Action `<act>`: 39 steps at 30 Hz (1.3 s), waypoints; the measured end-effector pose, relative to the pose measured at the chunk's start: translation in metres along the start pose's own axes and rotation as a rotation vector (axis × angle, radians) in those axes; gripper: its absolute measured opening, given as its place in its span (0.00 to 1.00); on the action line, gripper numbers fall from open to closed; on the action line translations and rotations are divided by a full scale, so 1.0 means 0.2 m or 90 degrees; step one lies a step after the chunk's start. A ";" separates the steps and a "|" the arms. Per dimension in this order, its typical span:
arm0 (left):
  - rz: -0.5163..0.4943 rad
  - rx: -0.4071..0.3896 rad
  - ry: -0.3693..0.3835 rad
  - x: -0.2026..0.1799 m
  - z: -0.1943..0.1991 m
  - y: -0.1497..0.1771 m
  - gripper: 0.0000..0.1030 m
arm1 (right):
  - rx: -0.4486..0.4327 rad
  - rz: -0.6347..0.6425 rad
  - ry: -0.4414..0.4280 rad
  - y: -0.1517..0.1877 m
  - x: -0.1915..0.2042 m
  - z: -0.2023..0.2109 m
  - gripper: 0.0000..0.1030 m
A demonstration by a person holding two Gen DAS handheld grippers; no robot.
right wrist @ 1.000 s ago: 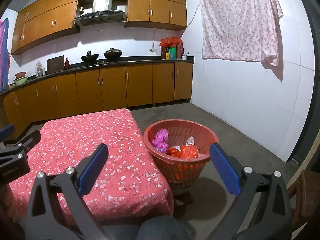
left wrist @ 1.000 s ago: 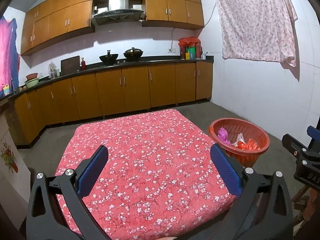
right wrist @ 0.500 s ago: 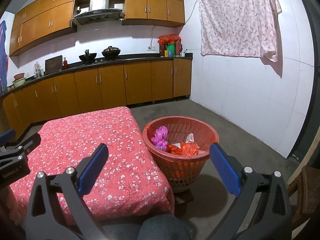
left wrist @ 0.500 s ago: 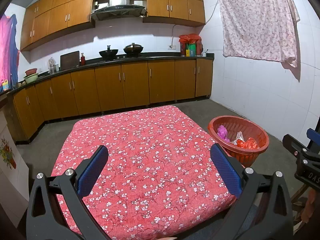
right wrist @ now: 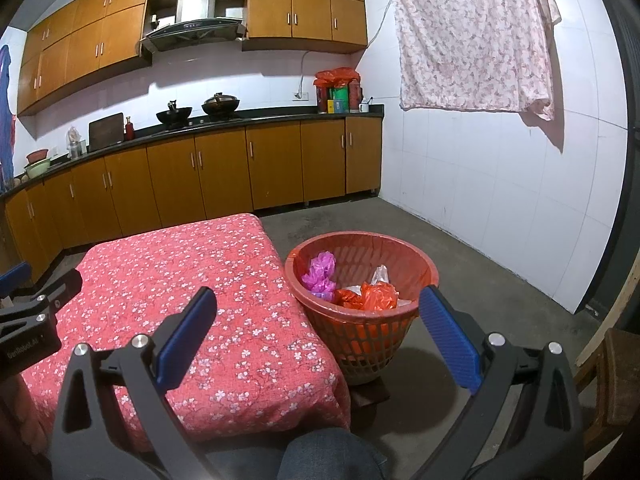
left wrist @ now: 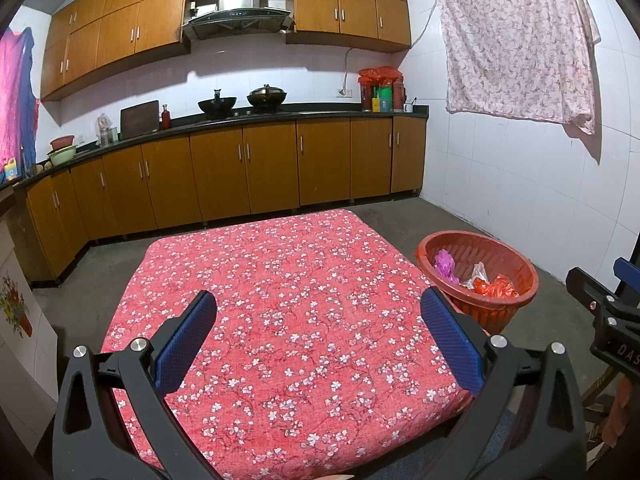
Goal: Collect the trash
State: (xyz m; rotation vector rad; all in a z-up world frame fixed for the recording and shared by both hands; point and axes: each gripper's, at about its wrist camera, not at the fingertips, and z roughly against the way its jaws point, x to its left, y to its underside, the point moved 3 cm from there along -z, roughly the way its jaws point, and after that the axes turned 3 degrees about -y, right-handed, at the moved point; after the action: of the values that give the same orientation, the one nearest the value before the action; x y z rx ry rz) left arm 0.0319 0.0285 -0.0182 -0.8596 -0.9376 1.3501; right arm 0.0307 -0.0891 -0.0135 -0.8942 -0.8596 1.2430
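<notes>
Both the left gripper [left wrist: 318, 330] and right gripper [right wrist: 318, 326] hang spread wide and empty above the table [left wrist: 280, 280]. The trash [right wrist: 370, 294] lies in the basket [right wrist: 430, 270] at the table's three o'clock.

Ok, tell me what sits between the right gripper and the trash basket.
Nothing: the right wrist view shows only air between the open right gripper and the basket.

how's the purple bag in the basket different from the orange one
The purple bag is a small crumpled tuft against the basket wall nearest the table; the orange bag is bigger and spreads lower, toward the near rim. The purple bag looks translucent, the orange bag opaque and glossy. Both are crumpled plastic inside the basket.
</notes>
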 end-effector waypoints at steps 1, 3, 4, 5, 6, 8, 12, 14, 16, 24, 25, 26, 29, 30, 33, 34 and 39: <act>0.000 0.000 0.000 0.00 0.00 0.00 0.98 | 0.000 -0.001 0.000 0.00 0.00 0.00 0.96; 0.000 0.000 0.000 0.00 0.00 0.00 0.98 | -0.001 -0.003 0.001 0.01 0.00 0.00 0.96; 0.000 0.000 0.000 0.00 0.00 0.00 0.98 | -0.001 -0.003 0.002 0.01 0.00 0.00 0.96; 0.001 0.001 0.000 0.00 0.00 0.00 0.98 | -0.001 -0.004 0.002 0.01 0.00 0.00 0.96; 0.001 0.001 0.001 0.00 0.00 0.00 0.98 | 0.000 -0.005 0.002 0.01 0.01 0.00 0.96; 0.000 0.000 0.000 0.00 0.00 0.00 0.98 | 0.000 -0.004 0.002 0.01 0.01 0.00 0.96; 0.000 0.001 0.001 0.00 0.00 0.00 0.98 | -0.001 -0.006 0.002 0.02 0.01 0.00 0.96; 0.000 0.001 0.000 0.00 0.00 0.00 0.98 | 0.000 -0.005 0.002 0.01 0.01 0.00 0.96; 0.000 0.001 0.000 0.00 0.00 0.00 0.98 | 0.000 -0.006 0.002 0.01 0.01 0.00 0.96; 0.000 0.002 0.000 -0.01 0.00 0.00 0.98 | 0.001 -0.007 0.001 0.02 0.00 0.00 0.96; 0.000 0.002 0.000 -0.01 0.00 0.00 0.98 | 0.001 -0.008 0.001 0.02 0.00 0.00 0.96; 0.000 0.002 0.000 -0.01 0.00 0.00 0.98 | 0.001 -0.007 0.001 0.02 0.00 0.00 0.96; 0.001 0.003 0.001 -0.01 0.01 0.00 0.98 | 0.001 -0.007 0.001 0.02 0.00 0.00 0.96; 0.000 0.003 0.000 -0.01 0.01 0.00 0.98 | 0.001 -0.007 0.001 0.02 0.00 0.00 0.96; 0.000 0.005 0.001 -0.01 0.00 0.01 0.98 | 0.002 -0.008 0.001 0.02 0.00 0.00 0.96; -0.001 0.005 0.001 -0.01 0.00 0.01 0.98 | 0.001 -0.008 0.001 0.02 0.00 0.00 0.96; 0.000 0.005 0.001 -0.01 0.00 0.01 0.98 | 0.002 -0.008 0.001 0.02 0.01 0.00 0.96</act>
State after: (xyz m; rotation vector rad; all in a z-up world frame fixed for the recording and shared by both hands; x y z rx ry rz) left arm 0.0315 0.0273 -0.0196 -0.8546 -0.9299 1.3529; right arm 0.0295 -0.0877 -0.0164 -0.8865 -0.8608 1.2329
